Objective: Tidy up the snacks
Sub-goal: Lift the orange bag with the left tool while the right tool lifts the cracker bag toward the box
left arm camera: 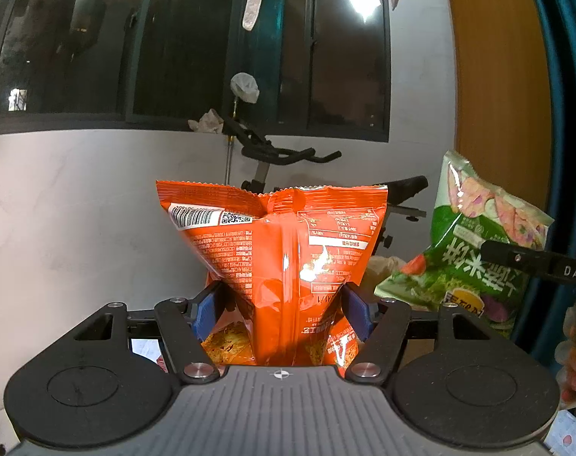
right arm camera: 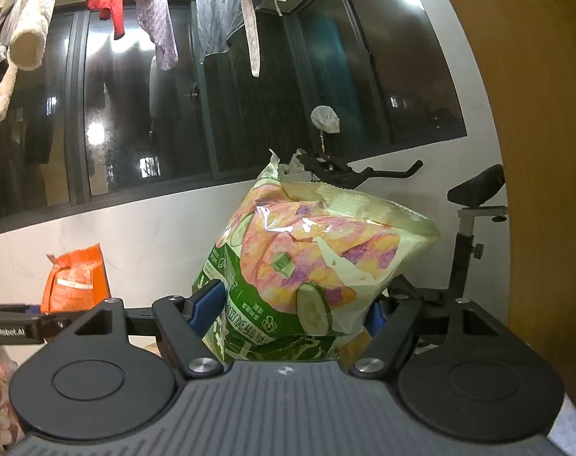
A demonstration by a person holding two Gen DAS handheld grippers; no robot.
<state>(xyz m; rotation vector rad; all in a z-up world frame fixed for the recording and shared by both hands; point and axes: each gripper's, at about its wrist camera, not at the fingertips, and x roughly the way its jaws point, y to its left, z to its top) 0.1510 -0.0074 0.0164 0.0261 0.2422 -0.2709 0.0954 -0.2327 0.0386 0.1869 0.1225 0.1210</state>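
- A lived-in home at night: laundry [right arm camera: 151, 19] hangs along a line above dark sliding windows [right arm camera: 136, 114].
- An exercise bike [right arm camera: 466, 235] stands against the white wall [left arm camera: 79, 209] below the sill.
- A wooden panel [left arm camera: 497, 95] and teal curtain [left arm camera: 569, 114] frame the right side.

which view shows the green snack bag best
The right wrist view: the green snack bag fills the centre, clamped in the right gripper. The left wrist view catches it only at its right edge, partly behind a black finger.
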